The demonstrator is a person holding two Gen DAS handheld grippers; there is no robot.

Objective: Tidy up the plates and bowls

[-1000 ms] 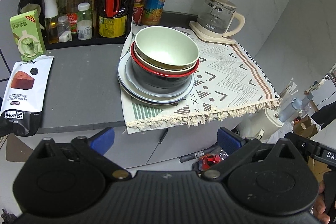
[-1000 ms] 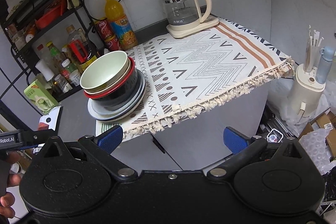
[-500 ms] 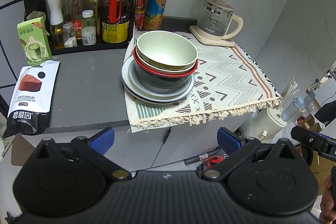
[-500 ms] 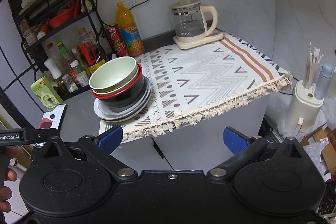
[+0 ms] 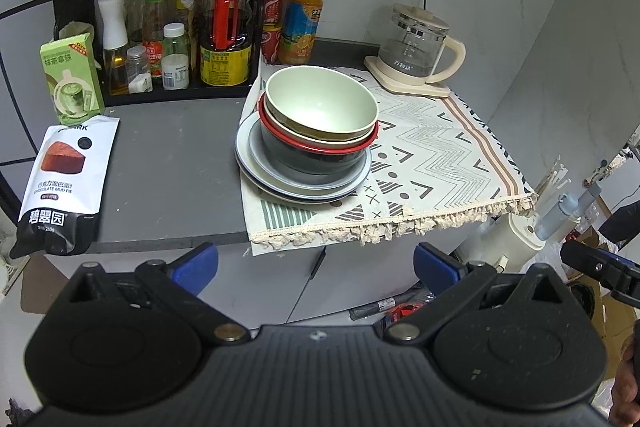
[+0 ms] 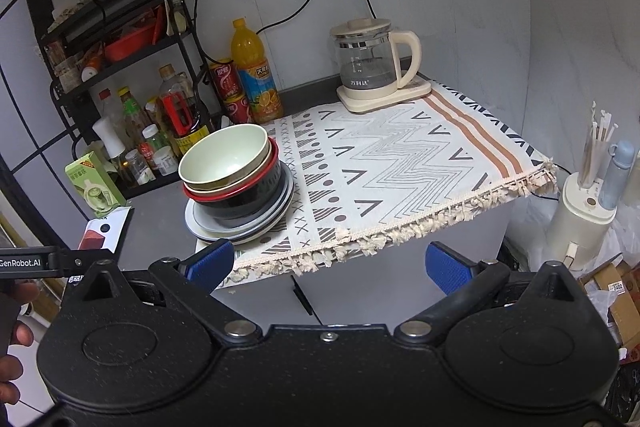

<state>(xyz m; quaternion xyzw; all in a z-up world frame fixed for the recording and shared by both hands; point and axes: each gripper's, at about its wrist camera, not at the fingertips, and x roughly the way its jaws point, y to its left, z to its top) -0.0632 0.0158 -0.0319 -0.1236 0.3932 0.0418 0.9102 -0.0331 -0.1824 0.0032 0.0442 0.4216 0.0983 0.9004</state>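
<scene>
Left gripper (image 5: 315, 263): jaws spread wide, empty, held off the counter edge, well short of the dishes.
Right gripper (image 6: 328, 265): also wide apart, carrying nothing, in front of the cloth's fringe.
Stack (image 5: 308, 147): pale green bowl (image 5: 322, 103) nested on a red-rimmed bowl (image 5: 316, 143), on a dark bowl, on plates (image 5: 256, 167); it sits at the left edge of the patterned cloth (image 5: 440, 163).
Neighbours: kettle (image 5: 416, 51) at the far corner, bottles behind.
Progress: everything already looks stacked; whether sorting remains I cannot tell.

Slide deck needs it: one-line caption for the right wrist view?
Open right gripper faces stacked bowls on plates at the mat's edge, kettle behind.
</scene>
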